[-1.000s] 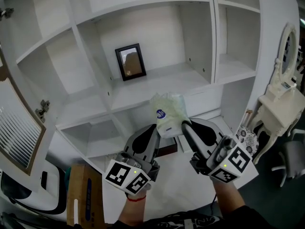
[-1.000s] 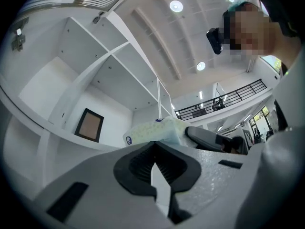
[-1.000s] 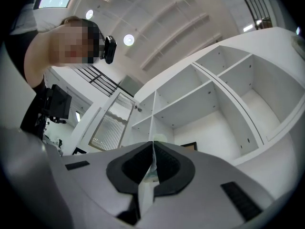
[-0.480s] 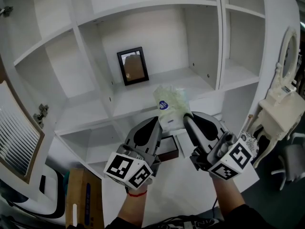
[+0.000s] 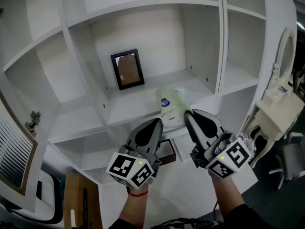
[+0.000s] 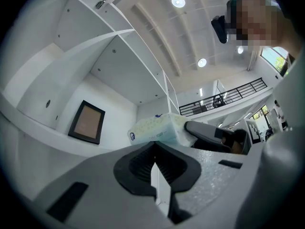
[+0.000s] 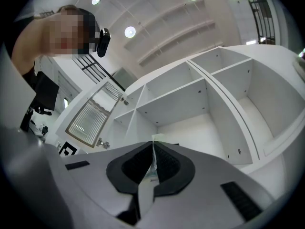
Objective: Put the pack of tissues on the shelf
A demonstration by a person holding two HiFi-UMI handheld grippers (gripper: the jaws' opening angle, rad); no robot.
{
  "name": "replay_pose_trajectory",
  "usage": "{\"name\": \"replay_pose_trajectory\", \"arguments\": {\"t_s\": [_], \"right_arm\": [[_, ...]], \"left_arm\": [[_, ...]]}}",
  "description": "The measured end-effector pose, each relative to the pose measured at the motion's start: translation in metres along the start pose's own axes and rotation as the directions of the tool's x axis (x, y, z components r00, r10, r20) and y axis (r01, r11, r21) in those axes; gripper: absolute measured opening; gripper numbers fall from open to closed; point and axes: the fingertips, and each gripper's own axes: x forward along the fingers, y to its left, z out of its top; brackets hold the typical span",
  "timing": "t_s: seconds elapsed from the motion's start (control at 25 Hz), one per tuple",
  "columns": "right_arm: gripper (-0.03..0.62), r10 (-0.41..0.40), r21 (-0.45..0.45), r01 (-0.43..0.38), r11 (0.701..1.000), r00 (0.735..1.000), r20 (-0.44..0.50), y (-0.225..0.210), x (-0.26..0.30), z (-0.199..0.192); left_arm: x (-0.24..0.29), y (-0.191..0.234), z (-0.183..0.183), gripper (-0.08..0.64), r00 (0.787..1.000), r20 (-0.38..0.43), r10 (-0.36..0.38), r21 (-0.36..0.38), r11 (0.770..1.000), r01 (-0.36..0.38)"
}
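The left claw (image 5: pixel 156 122) has its jaws pressed together with nothing between them; its own view shows only a thin seam where the pads meet. Just to its right, the right claw (image 5: pixel 188 112) is pinched shut on a thin fold of clear wrapper at the near end of the pack of tissues (image 5: pixel 170 106). The pale green pack, with a round blue sticker on its upper side, sticks out past the right claw's tips and lies just ahead of and above the left claw's tips.

Below the two claws, on a lower board, sits what may be a small dark box (image 5: pixel 166 150), half hidden by the left claw. The pack hangs at the front edge of the white shelf (image 5: pixel 138 100) straight ahead of the claws; whether it touches the board cannot be told from here. Farther in, ahead and left of both claws, a black picture frame (image 5: pixel 127 69) leans upright against the compartment's back wall. Well off to the right of the right claw stands a white ornate dressing table (image 5: pixel 281 109).
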Motion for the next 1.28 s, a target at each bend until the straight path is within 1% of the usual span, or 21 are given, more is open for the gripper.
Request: {"name": "replay_pose_trajectory", "arguments": {"t_s": [0.2,0.44,0.56,0.68,0.8,0.96,1.16,1.28], "right_arm": [[0.009,-0.019,-0.042,0.019,0.999,1.000,-0.022,-0.013,0.012,-0.008],[0.008,-0.050,-0.050,0.048,0.998,0.997,-0.050,-0.031,0.025,-0.019],[0.009,-0.075,-0.068,0.070,0.995,0.994,-0.075,-0.039,0.031,-0.026],[0.009,-0.095,-0.082,0.088,0.993,0.991,-0.097,-0.047,0.036,-0.031],[0.009,-0.122,-0.124,0.106,0.987,0.984,-0.128,-0.053,0.041,-0.035],[0.009,-0.162,-0.181,0.131,0.975,0.972,-0.168,-0.060,0.048,-0.041],[0.009,-0.215,-0.273,0.154,0.950,0.954,-0.210,-0.064,0.057,-0.048],[0.009,-0.239,-0.306,0.165,0.938,0.944,-0.225,-0.065,0.062,-0.052]], "left_arm": [[0.000,0.009,-0.010,0.005,1.000,-0.012,0.011,-0.015,1.000,-0.011],[-0.003,0.016,-0.017,0.005,1.000,-0.017,0.022,-0.033,0.999,-0.023],[-0.005,0.020,-0.020,0.005,0.999,-0.017,0.028,-0.033,0.999,-0.028],[-0.007,0.022,-0.026,0.005,0.999,-0.035,0.033,-0.017,0.999,-0.034],[-0.009,0.023,-0.030,0.005,0.998,-0.048,0.037,-0.007,0.999,-0.037],[-0.010,0.027,-0.033,0.005,0.998,-0.049,0.037,-0.015,0.999,-0.038],[-0.012,0.031,-0.034,0.005,0.998,-0.048,0.038,-0.020,0.999,-0.039],[-0.013,0.033,-0.036,0.005,0.998,-0.048,0.037,-0.022,0.999,-0.038]]}}
